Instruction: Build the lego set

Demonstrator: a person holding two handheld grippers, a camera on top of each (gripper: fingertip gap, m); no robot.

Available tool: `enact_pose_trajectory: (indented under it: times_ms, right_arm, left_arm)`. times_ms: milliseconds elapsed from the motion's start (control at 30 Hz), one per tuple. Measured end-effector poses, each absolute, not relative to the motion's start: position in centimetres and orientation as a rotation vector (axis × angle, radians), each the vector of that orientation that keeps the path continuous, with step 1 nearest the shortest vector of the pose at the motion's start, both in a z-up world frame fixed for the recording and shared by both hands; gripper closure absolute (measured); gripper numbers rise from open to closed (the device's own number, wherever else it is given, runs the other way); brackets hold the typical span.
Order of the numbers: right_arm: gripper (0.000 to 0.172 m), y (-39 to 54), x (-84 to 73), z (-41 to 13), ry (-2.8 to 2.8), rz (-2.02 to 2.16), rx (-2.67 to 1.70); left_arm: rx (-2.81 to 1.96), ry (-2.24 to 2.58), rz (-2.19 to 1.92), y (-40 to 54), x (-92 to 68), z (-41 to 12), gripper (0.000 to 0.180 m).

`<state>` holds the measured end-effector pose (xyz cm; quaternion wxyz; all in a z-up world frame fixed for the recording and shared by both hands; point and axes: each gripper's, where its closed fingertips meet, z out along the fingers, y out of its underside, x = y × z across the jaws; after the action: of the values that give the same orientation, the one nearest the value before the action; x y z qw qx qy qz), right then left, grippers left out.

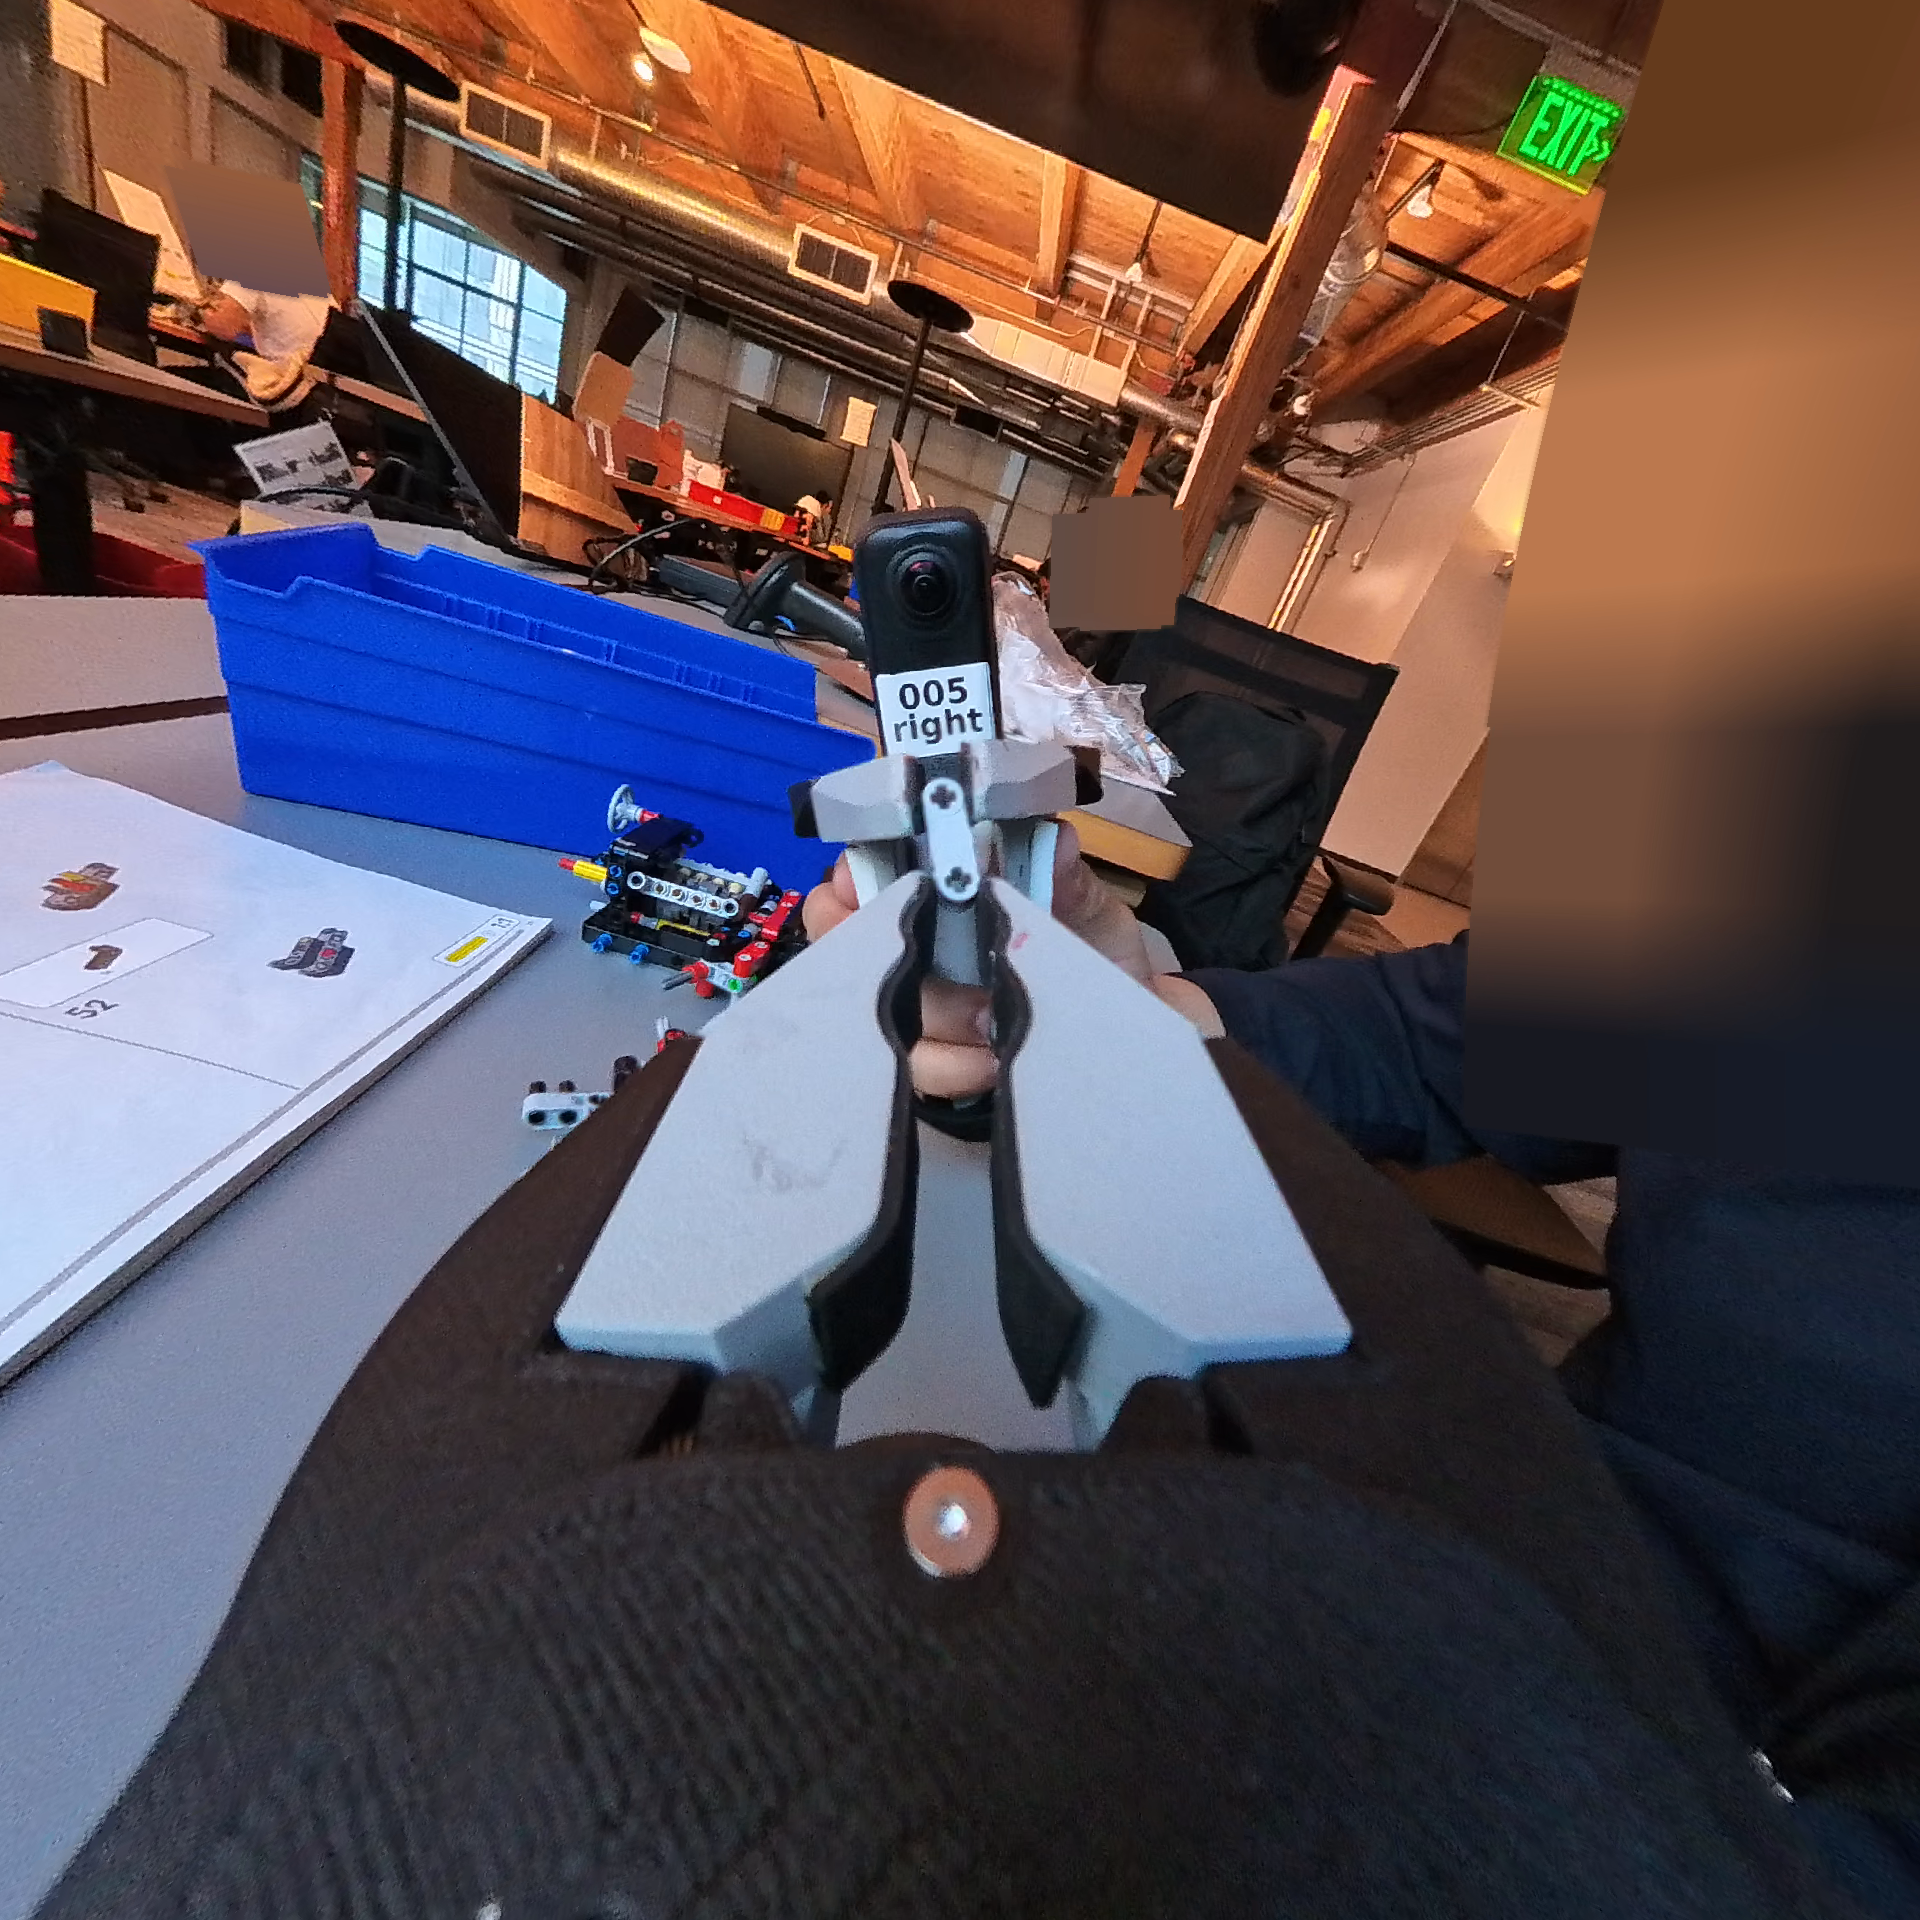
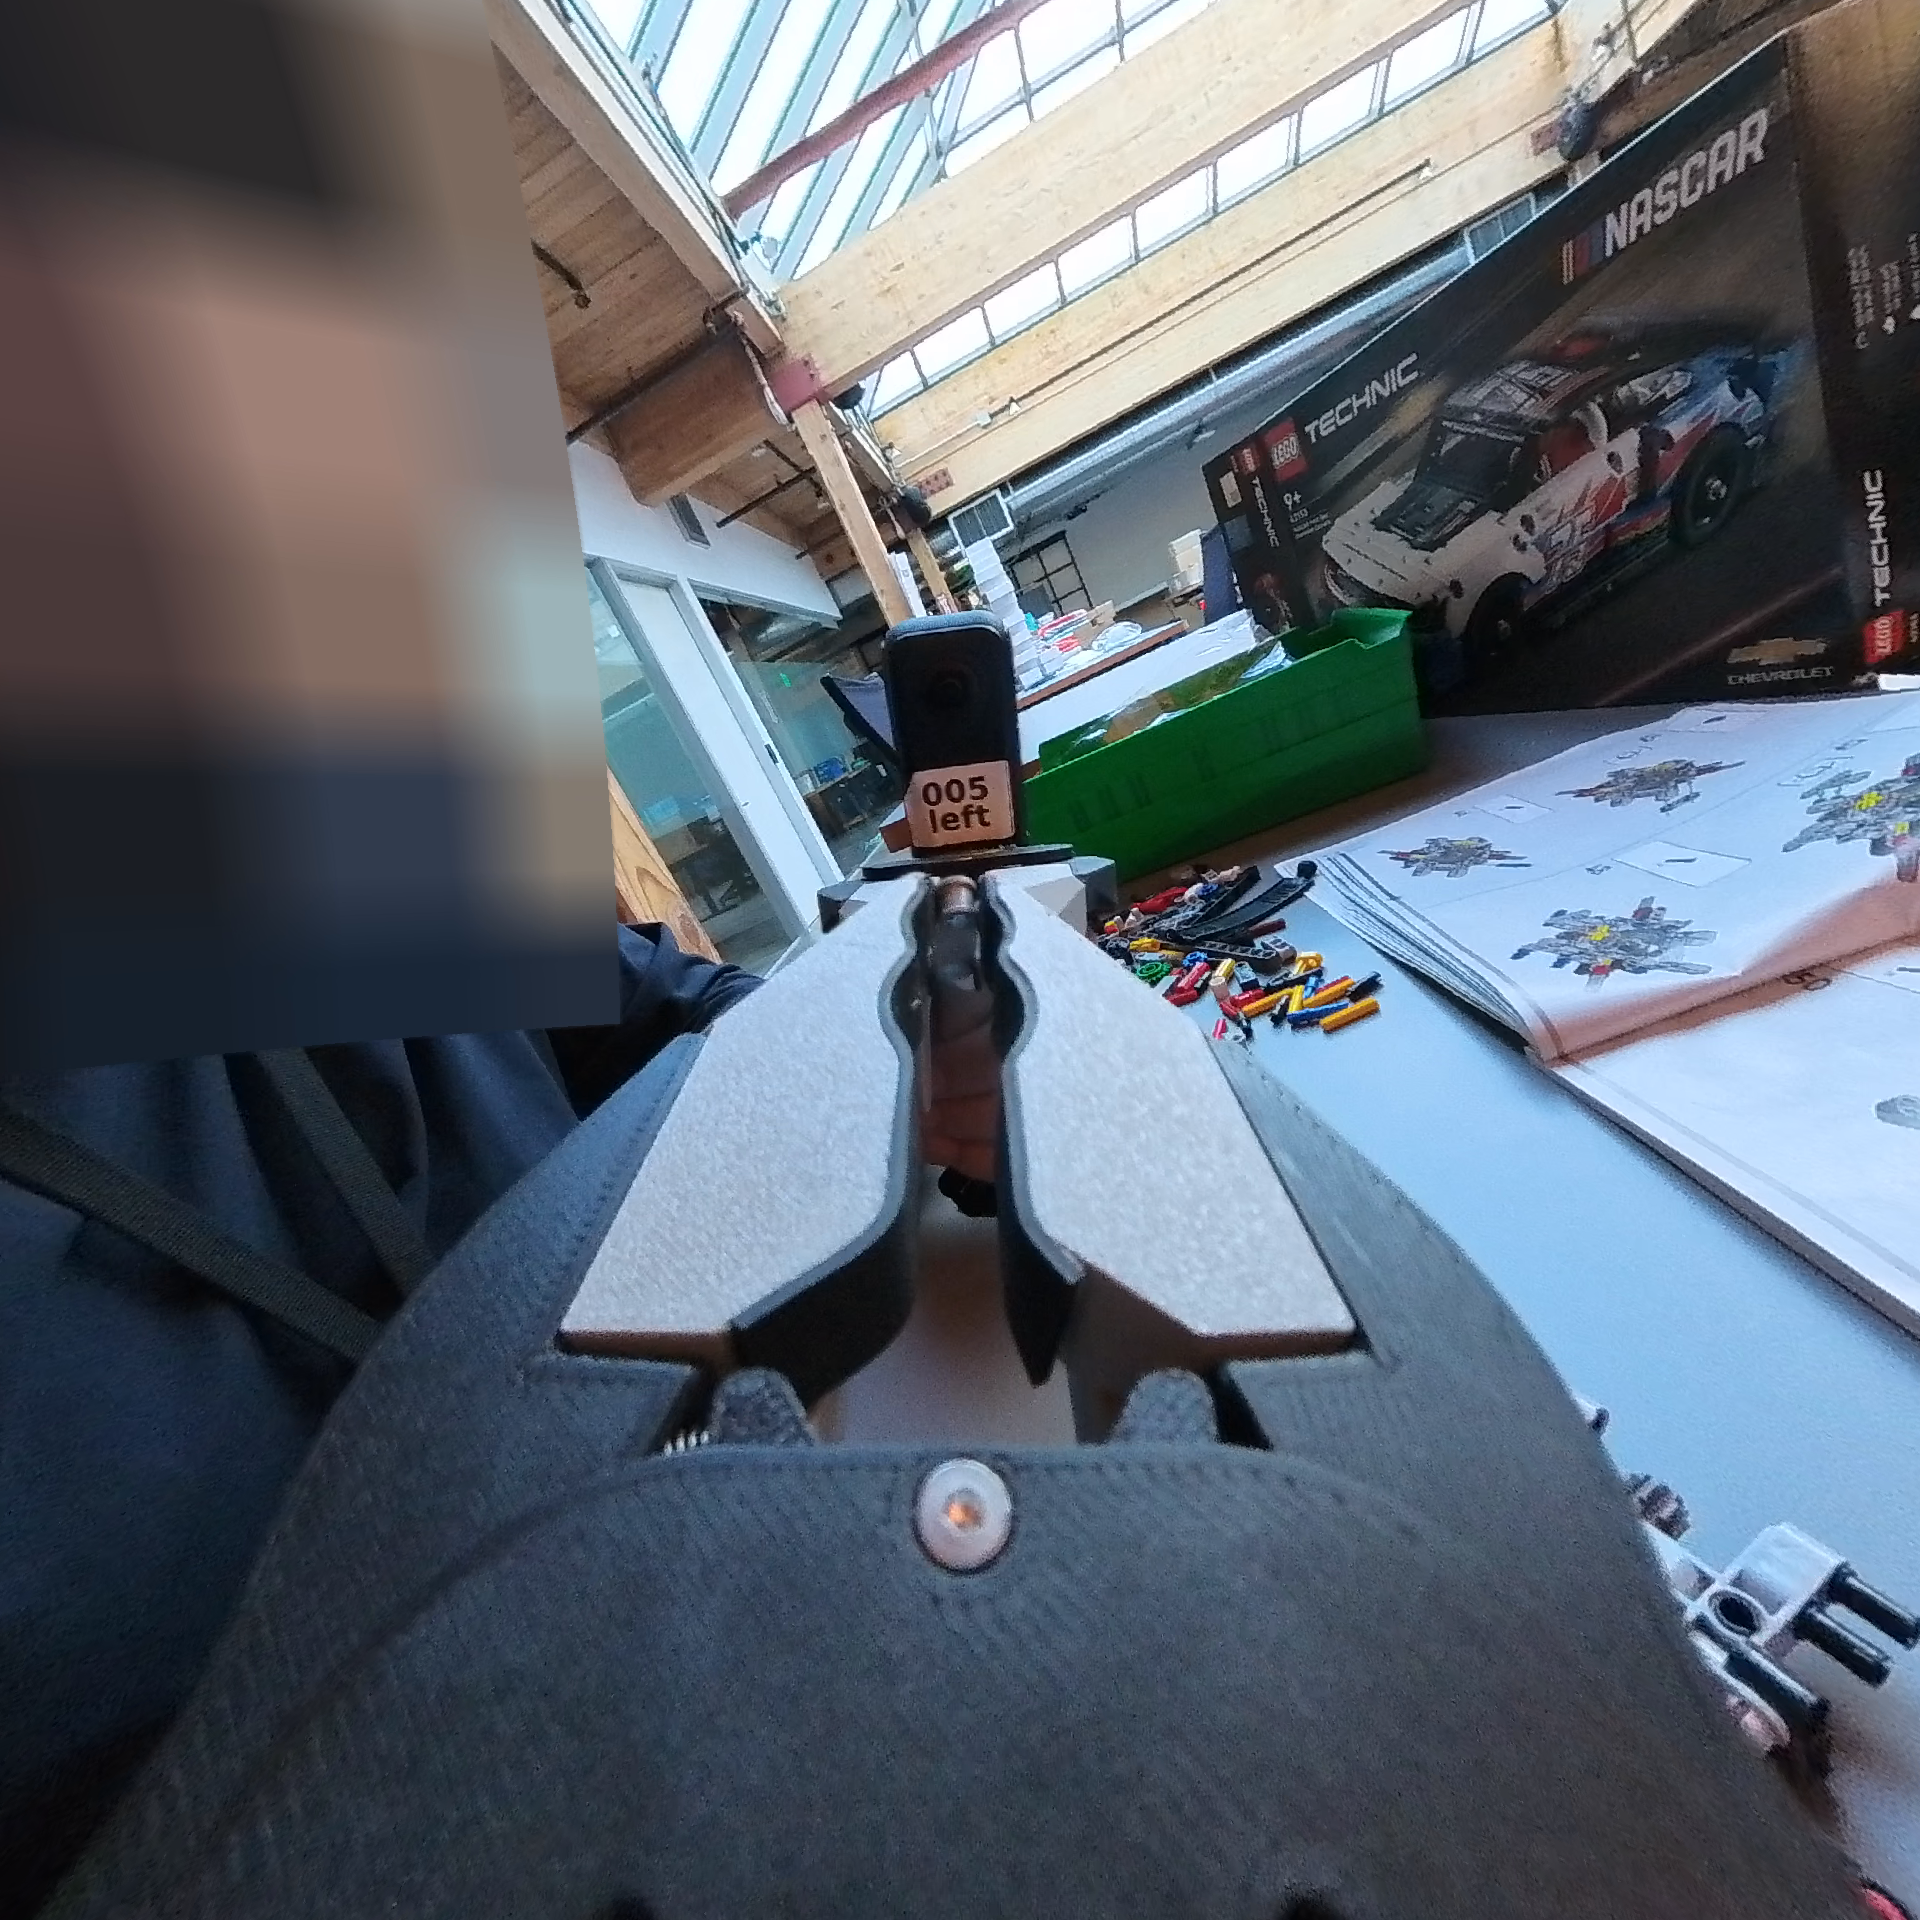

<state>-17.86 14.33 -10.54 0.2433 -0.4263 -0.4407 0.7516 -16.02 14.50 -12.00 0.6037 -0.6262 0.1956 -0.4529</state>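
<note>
Looking along the left gripper (image 1: 954, 894), we see its jaws nearly together and clenched on the lower end of a small light grey beam (image 1: 951, 836) with a cross-shaped hole at each end. The right gripper (image 2: 956, 883) faces it tip to tip, and its fingers clasp the upper end of the same beam, so the piece is held between both tools in the air. A hand (image 1: 951, 1049) shows through the gap behind the left fingers, with a dark sleeve (image 1: 1340, 1039) running off beside it. From the right wrist view the piece between the tips is dim, and we cannot tell its shape there. Below and to one side lies the grey desk (image 1: 416, 1195). On it, nearest the grippers, stands a partly built brick model (image 1: 686, 899) in black, grey and red, just in front of a blue bin (image 1: 499, 686). A few loose pieces (image 1: 566, 1103) lie closer to the desk's near edge, beside an open instruction booklet (image 1: 208, 987). In the right wrist view, a heap of small coloured parts (image 2: 1278, 977) lies between the booklet and a green bin (image 2: 1247, 748). A large dark box (image 2: 1558, 447) picturing a race car stands upright toward the far edge. A grey piece with black pins (image 2: 1766, 1621) sits close under the right gripper's body.
</note>
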Motion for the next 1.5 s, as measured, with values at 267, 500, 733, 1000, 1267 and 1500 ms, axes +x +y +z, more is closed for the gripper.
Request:
enact_pose_trajectory:
  times_ms: [267,500,733,1000,1267,1500]
  right_arm:
    - [0.168,15.3,-17.8,-10.9,-1.189,1.998,-1.200]
    - [0.168,18.2,-17.3,-11.5,-1.124,1.837,-1.268]
    - [0.168,19.2,-17.0,-11.9,-1.101,1.772,-1.296]
    - [0.168,20.2,-16.9,-12.2,-1.076,1.759,-1.321]
    - [0.168,20.3,-17.1,-12.7,-1.125,1.709,-1.339]
    - [0.168,21.0,-17.0,-13.4,-1.175,1.614,-1.357]
  left_arm:
    - [-1.500,0.382,-1.115,15.2,-16.3,-12.7,0.164]
    - [-1.615,0.353,-1.084,16.3,-16.8,-14.6,0.155]
    - [-1.658,0.469,-0.884,16.1,-16.2,-15.3,0.157]
    - [-1.638,0.610,-0.698,15.3,-15.0,-15.2,0.160]
    - [-1.641,0.673,-0.638,14.9,-14.2,-15.6,0.162]
    - [-1.646,0.759,-0.544,14.5,-13.4,-16.2,0.164]
